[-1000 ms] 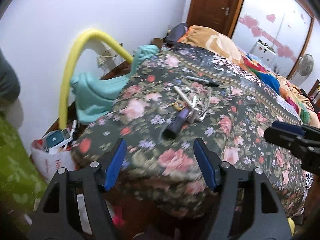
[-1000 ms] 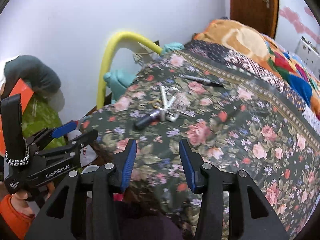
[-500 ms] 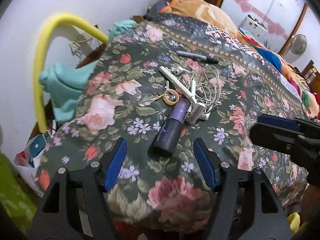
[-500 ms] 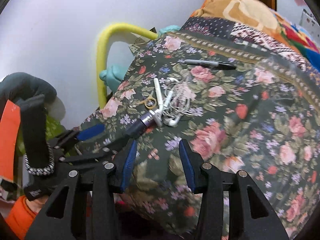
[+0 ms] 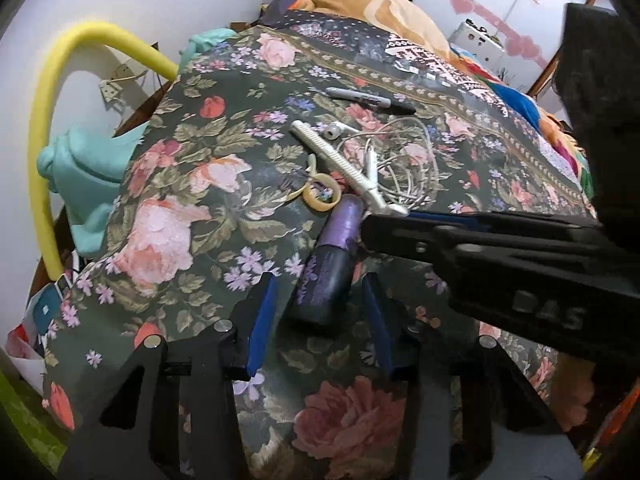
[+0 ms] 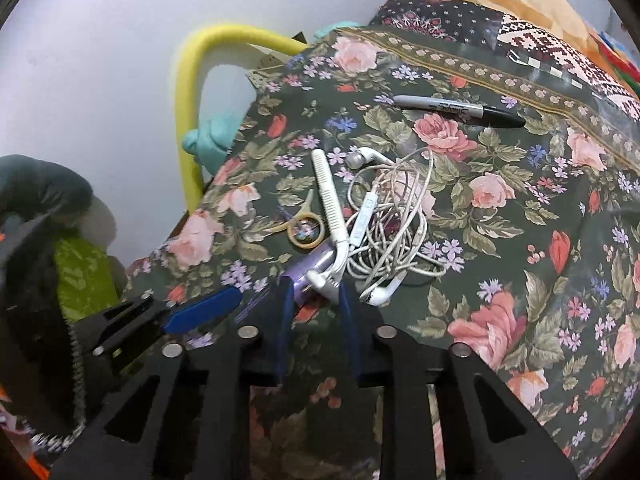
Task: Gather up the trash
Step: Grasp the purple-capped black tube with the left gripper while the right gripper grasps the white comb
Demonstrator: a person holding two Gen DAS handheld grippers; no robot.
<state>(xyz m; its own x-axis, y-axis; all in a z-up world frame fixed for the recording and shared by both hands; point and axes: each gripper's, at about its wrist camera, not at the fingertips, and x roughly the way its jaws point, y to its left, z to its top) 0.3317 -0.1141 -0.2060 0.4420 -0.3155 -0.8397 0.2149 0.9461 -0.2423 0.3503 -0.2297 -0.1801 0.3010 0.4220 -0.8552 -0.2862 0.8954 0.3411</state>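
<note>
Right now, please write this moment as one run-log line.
left gripper: open, around purple tube | right gripper: open, at tube's other end | earphones, marker: on bedspread

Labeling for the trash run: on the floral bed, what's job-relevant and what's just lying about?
Likely job-relevant, judging by where the hand-held grippers sit:
purple tube, between the open left hand-held gripper fingers
white comb, by the right hand-held gripper
tangled earphones
small scissors
black marker

Lying about:
yellow foam tube
teal cloth
floral blanket

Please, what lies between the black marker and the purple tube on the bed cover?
Between the marker and the purple tube lie a white comb, tangled white earphones and a yellowish ring. The right wrist view shows it best.
</note>
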